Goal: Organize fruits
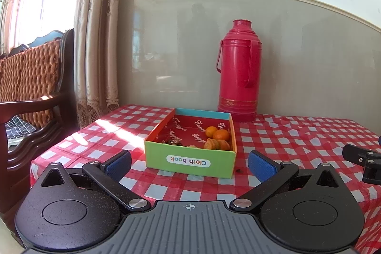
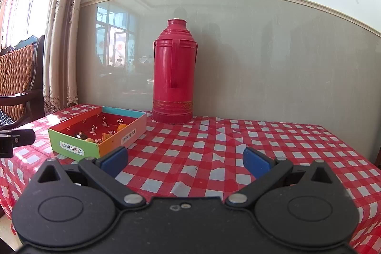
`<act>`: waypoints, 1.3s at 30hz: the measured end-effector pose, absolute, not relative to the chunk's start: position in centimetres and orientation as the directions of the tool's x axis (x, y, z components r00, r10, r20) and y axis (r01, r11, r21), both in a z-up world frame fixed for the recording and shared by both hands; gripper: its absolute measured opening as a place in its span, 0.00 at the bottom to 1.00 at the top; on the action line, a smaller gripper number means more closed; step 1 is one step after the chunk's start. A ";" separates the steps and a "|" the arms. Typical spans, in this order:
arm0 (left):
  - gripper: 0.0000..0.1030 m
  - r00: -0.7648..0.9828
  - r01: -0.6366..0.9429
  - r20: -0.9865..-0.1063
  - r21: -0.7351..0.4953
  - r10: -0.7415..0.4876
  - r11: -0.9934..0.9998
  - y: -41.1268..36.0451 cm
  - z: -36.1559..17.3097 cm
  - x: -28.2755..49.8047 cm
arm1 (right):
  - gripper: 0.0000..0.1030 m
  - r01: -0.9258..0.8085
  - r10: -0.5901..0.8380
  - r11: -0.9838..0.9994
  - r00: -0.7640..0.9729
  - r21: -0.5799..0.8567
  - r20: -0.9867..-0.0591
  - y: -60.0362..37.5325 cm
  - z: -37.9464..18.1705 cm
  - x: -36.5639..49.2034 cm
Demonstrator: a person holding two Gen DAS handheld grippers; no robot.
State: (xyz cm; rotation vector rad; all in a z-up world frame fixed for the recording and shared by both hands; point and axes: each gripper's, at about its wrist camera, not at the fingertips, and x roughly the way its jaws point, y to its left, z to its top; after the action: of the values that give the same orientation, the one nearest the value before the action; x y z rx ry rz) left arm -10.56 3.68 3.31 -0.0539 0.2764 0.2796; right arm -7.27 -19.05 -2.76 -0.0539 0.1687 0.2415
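My left tongs (image 1: 189, 164) and right tongs (image 2: 185, 158) both gaped apart, empty. The oranges (image 1: 218, 133) sat mid-frame in the box (image 1: 190, 160) — I judged a slow, level reach over its near wall best

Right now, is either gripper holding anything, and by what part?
Nothing is held: the left gripper and right gripper are both open and empty.
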 end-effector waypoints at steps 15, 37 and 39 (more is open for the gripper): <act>1.00 0.924 -0.278 -0.277 -0.016 0.263 0.960 3.7 3.3 -10.4 | 0.94 -0.242 0.233 0.970 0.957 -0.032 -0.173 -19.1 -2.8 -7.3; 1.00 0.937 -0.252 -0.246 0.010 0.247 0.968 3.1 3.4 -10.8 | 0.94 -0.242 0.233 0.970 0.957 -0.030 -0.174 -19.1 -2.8 -7.3; 1.00 0.938 -0.249 -0.245 0.017 0.246 0.968 3.0 3.4 -10.8 | 0.94 -0.242 0.233 0.970 0.957 -0.031 -0.174 -19.1 -2.8 -7.3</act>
State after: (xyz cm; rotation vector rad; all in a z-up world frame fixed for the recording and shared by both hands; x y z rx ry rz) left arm -10.77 2.96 3.41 -0.0144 0.2483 0.2529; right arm -7.27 -19.11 -2.76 -0.0518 0.1701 0.2411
